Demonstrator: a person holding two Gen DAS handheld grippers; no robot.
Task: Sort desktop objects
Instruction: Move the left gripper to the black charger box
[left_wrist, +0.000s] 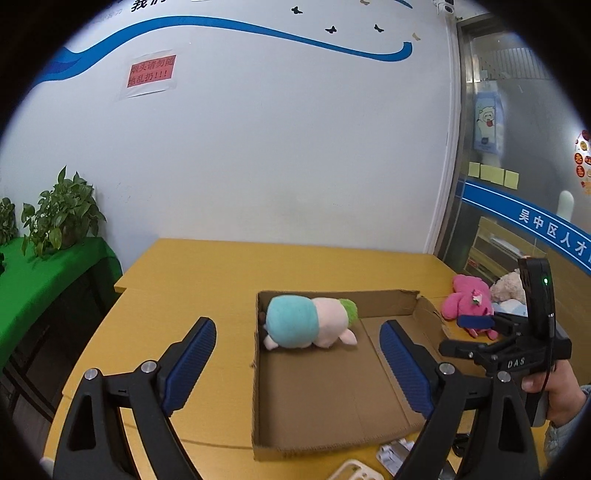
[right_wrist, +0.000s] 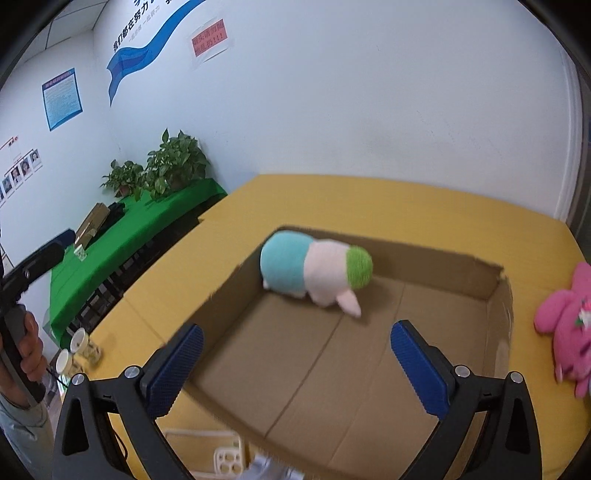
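A shallow cardboard box (left_wrist: 332, 398) sits on the yellow tabletop (left_wrist: 207, 273), and everything here is placed against it. A plush toy with a teal rear, pale pink middle and green tuft (left_wrist: 308, 323) lies on its side on the box floor, pressed into the far left corner against the back wall.

The left gripper (left_wrist: 297, 365) hangs above the near left part of the box with its jaws spread wide. Its left blue pad is over the tabletop just outside the box's left wall; its right blue pad is over the box interior. Nothing is between the pads and they touch nothing.

The right gripper (right_wrist: 295, 363) is poised over the near end of the box, jaws also wide apart and holding nothing. Its left pad is above the box's left wall and its right pad is above the box floor, near the right wall. In the left wrist view the same tool (left_wrist: 506, 332) appears beyond the box's right wall, gripped by a hand (left_wrist: 554, 391), with one blue pad visible.

A bright pink plush toy (left_wrist: 471, 304) lies on the tabletop just outside the box's right wall, and a beige plush (left_wrist: 508, 286) sits just beyond it, farther from the box. Below the near edge of the box, a white plastic piece with holes (right_wrist: 229, 459) and some small white items are partly visible. Two small white-lidded jars (right_wrist: 75, 349) stand off the box's near left corner.
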